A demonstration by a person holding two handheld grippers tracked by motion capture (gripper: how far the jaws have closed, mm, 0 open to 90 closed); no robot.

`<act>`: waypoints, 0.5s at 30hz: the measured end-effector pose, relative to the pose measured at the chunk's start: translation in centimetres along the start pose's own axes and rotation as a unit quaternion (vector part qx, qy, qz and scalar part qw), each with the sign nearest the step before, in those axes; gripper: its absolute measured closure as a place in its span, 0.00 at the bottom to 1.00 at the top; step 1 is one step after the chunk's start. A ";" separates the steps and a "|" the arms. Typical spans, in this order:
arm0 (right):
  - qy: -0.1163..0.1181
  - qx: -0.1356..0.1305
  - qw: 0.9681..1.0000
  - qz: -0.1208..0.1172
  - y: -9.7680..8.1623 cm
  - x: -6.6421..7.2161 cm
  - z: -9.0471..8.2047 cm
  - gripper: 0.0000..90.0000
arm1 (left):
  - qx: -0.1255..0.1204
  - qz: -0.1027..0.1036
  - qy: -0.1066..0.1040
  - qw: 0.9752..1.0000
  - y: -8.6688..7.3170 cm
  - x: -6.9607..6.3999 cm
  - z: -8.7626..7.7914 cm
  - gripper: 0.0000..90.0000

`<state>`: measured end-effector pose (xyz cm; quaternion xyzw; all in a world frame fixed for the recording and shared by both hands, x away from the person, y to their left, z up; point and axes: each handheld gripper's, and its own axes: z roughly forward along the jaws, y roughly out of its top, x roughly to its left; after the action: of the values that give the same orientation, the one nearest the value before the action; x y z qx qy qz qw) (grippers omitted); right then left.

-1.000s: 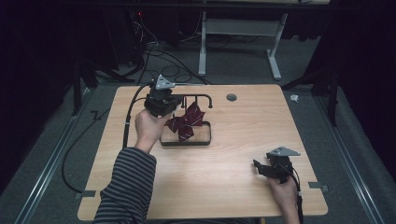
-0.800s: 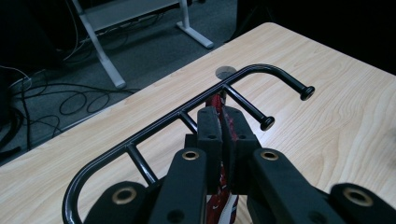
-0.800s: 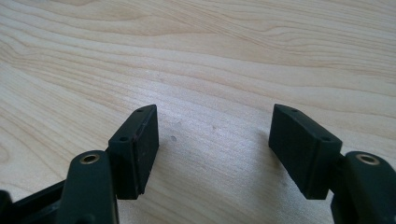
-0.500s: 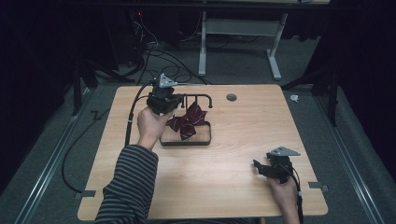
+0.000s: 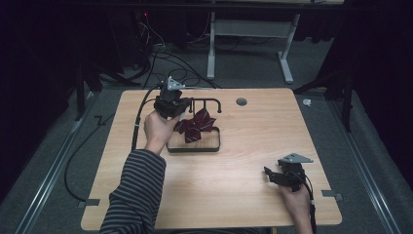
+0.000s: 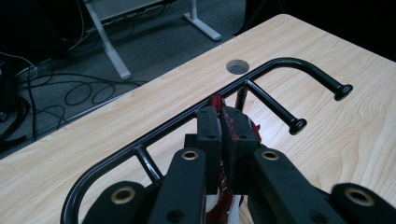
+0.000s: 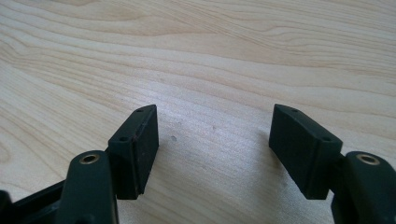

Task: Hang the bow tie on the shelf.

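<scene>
Pale wood-grain table (image 5: 253, 146), smooth and matt. Glossy black metal rack (image 6: 280, 70). Dark red striped cloth (image 5: 195, 127), soft-looking. Matt black plastic jaw pads (image 7: 135, 149). Striped knit sleeve (image 5: 134, 195).

Light wooden table (image 5: 253, 146) carries a black wire-rack tray (image 5: 195, 146), seemingly wood-bottomed, left of centre.
</scene>
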<state>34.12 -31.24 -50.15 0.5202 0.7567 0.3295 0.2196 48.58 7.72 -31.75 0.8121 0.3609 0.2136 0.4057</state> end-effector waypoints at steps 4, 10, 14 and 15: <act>0.000 0.000 1.000 0.001 0.0 0.0 0.0 0.38 | 0.003 -0.001 0.002 1.000 0.0 0.1 0.1 0.96; 0.000 0.000 1.000 0.000 0.0 0.0 0.0 0.38 | 0.007 0.002 0.007 1.000 -0.1 0.1 0.2 0.96; 0.001 0.000 1.000 -0.001 0.0 0.0 0.0 0.38 | 0.011 0.007 0.013 1.000 -0.1 0.0 0.3 0.95; 0.001 0.000 1.000 -0.001 0.0 0.0 0.0 0.38 | 0.012 0.007 0.013 1.000 -0.1 0.0 0.3 0.95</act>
<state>34.12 -31.23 -50.15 0.5194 0.7572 0.3296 0.2195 48.69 7.59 -32.02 0.8165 0.3630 0.2227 0.3899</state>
